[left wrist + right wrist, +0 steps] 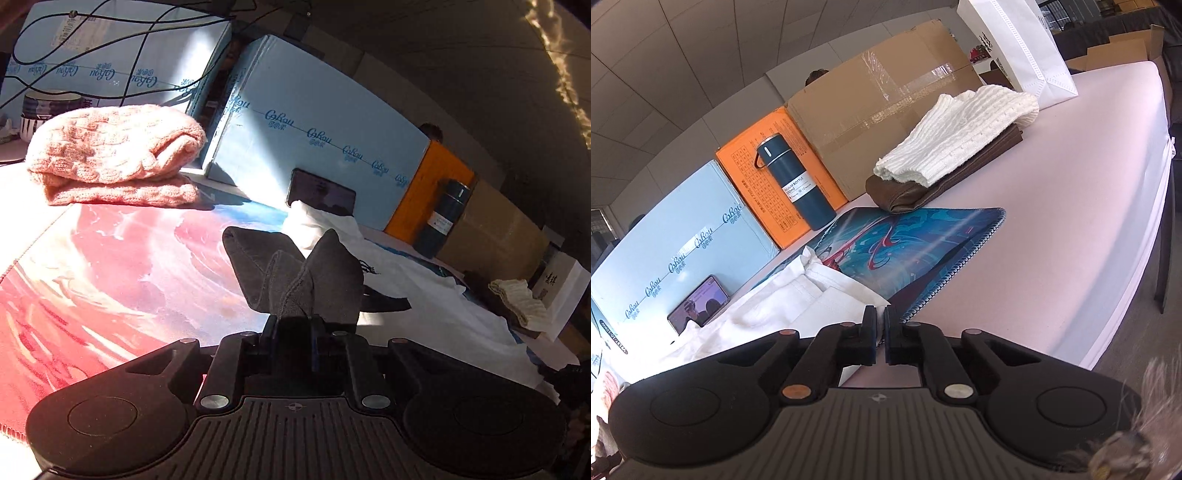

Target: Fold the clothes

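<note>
While a bunched dark grey garment [295,273] is clamped in the left gripper [295,325], the right gripper [880,325] is held closed, empty, beside white cloth [798,302].

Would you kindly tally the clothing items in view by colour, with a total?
Pink: 1, folded knit sweater
White: 2, knit sweater and flat garment
Brown: 1, folded garment under the white knit
Dark grey: 1, cloth pinched in the left gripper
Total: 5
</note>
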### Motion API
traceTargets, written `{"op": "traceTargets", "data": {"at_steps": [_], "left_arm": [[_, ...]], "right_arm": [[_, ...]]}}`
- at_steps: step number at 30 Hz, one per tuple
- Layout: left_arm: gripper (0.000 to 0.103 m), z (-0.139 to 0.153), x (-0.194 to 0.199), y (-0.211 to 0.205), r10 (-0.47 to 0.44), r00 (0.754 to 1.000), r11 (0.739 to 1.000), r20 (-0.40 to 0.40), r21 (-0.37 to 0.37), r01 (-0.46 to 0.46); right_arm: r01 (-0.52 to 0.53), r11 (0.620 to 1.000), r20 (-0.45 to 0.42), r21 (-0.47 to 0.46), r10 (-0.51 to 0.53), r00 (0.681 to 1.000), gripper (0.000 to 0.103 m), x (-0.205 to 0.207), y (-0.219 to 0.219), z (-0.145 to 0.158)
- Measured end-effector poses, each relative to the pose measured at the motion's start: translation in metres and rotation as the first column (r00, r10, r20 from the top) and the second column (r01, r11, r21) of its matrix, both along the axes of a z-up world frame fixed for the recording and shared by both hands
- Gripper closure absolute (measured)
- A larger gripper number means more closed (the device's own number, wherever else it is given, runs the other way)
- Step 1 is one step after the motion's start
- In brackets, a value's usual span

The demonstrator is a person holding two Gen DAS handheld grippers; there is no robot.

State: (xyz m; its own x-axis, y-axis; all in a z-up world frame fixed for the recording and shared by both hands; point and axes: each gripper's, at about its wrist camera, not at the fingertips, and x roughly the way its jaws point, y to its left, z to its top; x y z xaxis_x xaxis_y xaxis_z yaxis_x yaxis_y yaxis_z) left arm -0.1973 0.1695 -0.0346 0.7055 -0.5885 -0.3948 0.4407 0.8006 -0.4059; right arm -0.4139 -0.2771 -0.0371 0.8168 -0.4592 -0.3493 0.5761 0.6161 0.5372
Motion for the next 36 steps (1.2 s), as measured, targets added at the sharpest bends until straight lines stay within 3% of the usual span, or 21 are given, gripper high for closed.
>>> {"op": "traceTargets", "data": {"at_steps": [8, 11, 13, 14, 16, 18, 23, 25, 28, 30, 32, 36], "left_arm": [[0.09, 0.001, -0.029, 0.01, 0.052, 0.999, 0.998, -0.011, 0.034, -0.052], [0.082, 0.007, -0.025, 0.014, 0.084, 0.996, 0.996, -0.012, 0.041, -0.084], [0.067, 0.016, -0.019, 0.022, 0.116, 0.993, 0.993, -0.005, 0.022, -0.116], [0.051, 0.021, -0.015, 0.026, 0.132, 0.991, 0.991, 0.006, 0.012, -0.132], [0.046, 0.032, -0.003, 0.031, 0.157, 0.987, 0.988, 0.033, -0.001, -0.157], [0.044, 0.042, 0.015, 0.032, 0.175, 0.983, 0.985, 0.06, 0.004, -0.175], [0.043, 0.049, 0.074, 0.017, 0.141, 0.989, 0.989, 0.039, 0.034, -0.143], [0.043, 0.048, 0.101, 0.008, 0.114, 0.993, 0.992, 0.004, 0.052, -0.114], [0.043, 0.044, 0.131, -0.004, 0.097, 0.995, 0.99, -0.023, 0.109, -0.094], [0.043, 0.041, 0.145, -0.011, 0.093, 0.995, 0.985, -0.035, 0.148, -0.087], [0.043, 0.037, 0.158, -0.017, 0.074, 0.996, 0.984, -0.053, 0.164, -0.064], [0.044, 0.026, 0.17, -0.03, 0.023, 0.996, 0.98, -0.09, 0.201, -0.005]], "right_arm": [[-0.004, 0.999, -0.029, -0.05, 0.003, 1.0, 0.099, -0.002, 0.006, 0.008], [-0.004, 0.998, -0.063, -0.06, 0.0, 0.998, 0.097, -0.002, 0.006, 0.01], [0.02, 0.997, -0.041, -0.077, -0.023, 0.999, 0.09, -0.004, 0.004, 0.017], [0.028, 0.996, -0.019, -0.083, -0.03, 0.999, 0.077, -0.004, 0.002, 0.023], [0.045, 0.995, 0.024, -0.093, -0.043, 0.999, 0.06, -0.005, -0.002, 0.034], [0.01, 0.993, 0.06, -0.121, -0.002, 0.998, 0.059, 0.008, -0.004, 0.052], [-0.208, 0.963, 0.062, -0.169, 0.222, 0.973, 0.047, 0.085, 0.005, 0.097], [-0.324, 0.931, 0.051, -0.168, 0.337, 0.94, 0.041, 0.123, 0.012, 0.111], [-0.499, 0.859, 0.037, -0.116, 0.506, 0.862, 0.036, 0.199, 0.027, 0.125], [-0.569, 0.82, 0.029, -0.057, 0.571, 0.82, 0.033, 0.25, 0.032, 0.127], [-0.595, 0.804, 0.002, -0.01, 0.595, 0.804, 0.032, 0.295, 0.038, 0.123], [-0.625, 0.773, -0.128, 0.113, 0.635, 0.762, 0.032, 0.385, 0.057, 0.093]]}}
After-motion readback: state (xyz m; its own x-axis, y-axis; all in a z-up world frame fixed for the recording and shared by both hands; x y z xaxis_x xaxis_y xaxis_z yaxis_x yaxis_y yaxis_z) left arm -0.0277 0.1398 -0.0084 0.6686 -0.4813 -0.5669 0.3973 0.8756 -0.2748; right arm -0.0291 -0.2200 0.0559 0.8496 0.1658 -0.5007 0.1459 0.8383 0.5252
